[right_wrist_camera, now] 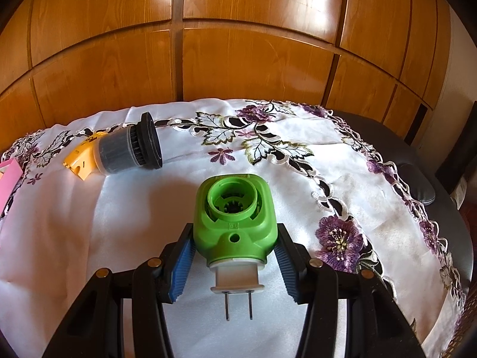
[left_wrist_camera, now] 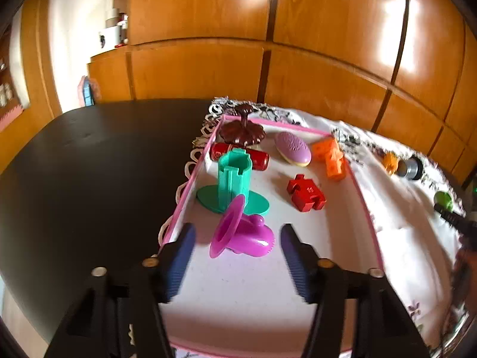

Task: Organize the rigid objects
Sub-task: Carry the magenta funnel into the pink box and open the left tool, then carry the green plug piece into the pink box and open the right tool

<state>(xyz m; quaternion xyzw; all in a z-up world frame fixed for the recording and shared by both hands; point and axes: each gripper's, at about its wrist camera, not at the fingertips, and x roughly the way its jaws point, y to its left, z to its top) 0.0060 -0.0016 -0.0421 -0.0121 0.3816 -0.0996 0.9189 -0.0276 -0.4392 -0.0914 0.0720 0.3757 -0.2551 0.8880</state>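
Setting: glossy orange wood panelling behind a dark table (left_wrist_camera: 89, 179), its right portion covered by a white cloth embroidered with purple flowers (right_wrist_camera: 342, 179); on the cloth, a white tray with a pink rim (left_wrist_camera: 362, 197). Left tongs (left_wrist_camera: 237, 238): fingers apart, holding nothing, hovering over the near end of the tray. Directly between and just ahead of their tips, a magenta funnel-shaped piece (left_wrist_camera: 241, 232) on its side; beyond it, a teal post on a round base (left_wrist_camera: 234, 179), upright; further ahead, a red cylinder (left_wrist_camera: 241, 156) lying crosswise and a dark brown flower-shaped stand (left_wrist_camera: 243, 131) at the far corner. Ahead and to the right of these tongs: a lilac oval (left_wrist_camera: 292, 148), orange blocks (left_wrist_camera: 331, 156) against the far right rim, a red puzzle-shaped block (left_wrist_camera: 305, 192). Right tongs (right_wrist_camera: 235, 244): blue pads flanking a green plug-in unit (right_wrist_camera: 234, 217), prongs pointing back toward the camera; the pads look to be touching its sides, though whether they are pressed firmly or only closing in cannot be told. Ahead and left of these tongs, loose on the cloth: a grey-and-black cylinder (right_wrist_camera: 131, 149) on its side, touching a yellow piece (right_wrist_camera: 82, 161). Status, as a judgement: well advanced, seven items in the tray; the green unit, the cylinder and the yellow piece remain outside it, and the magenta piece may yet be stood upright.
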